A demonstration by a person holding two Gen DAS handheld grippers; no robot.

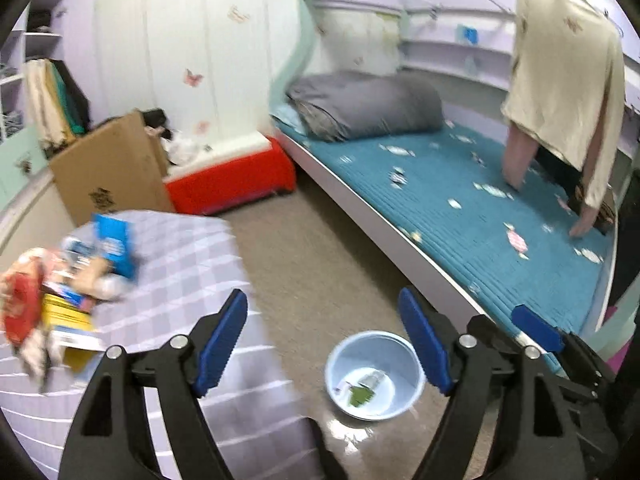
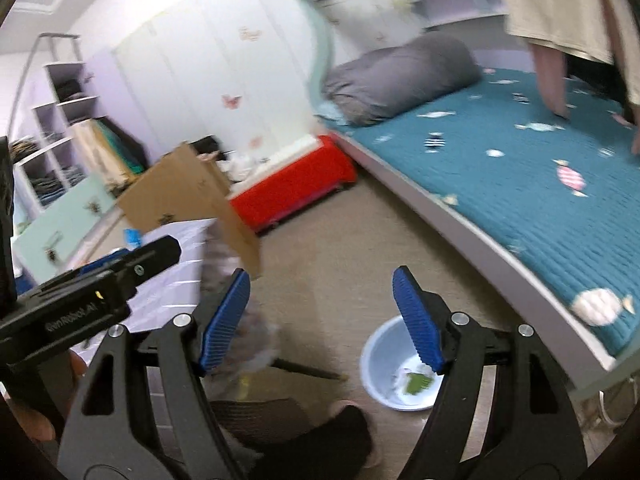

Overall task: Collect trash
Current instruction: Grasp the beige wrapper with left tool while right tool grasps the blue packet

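Note:
A pale blue bin [image 1: 375, 376] stands on the carpet with a green scrap and a wrapper inside; it also shows in the right wrist view [image 2: 394, 368]. A pile of trash [image 1: 64, 280], with red, yellow and blue packets, lies on a table with a lilac checked cloth [image 1: 192, 272]. My left gripper [image 1: 324, 340] is open and empty, above the table edge and the bin. My right gripper [image 2: 320, 320] is open and empty, above the carpet left of the bin. The right gripper's fingertip [image 1: 536, 328] shows in the left wrist view.
A bed with a teal quilt [image 1: 480, 208] and a grey rolled duvet [image 1: 368, 108] runs along the right. A cardboard box [image 1: 108, 172] and a red storage box [image 1: 232, 180] stand behind the table. A garment [image 1: 568, 80] hangs over the bed. A foot in a dark sock [image 2: 340, 432] is below.

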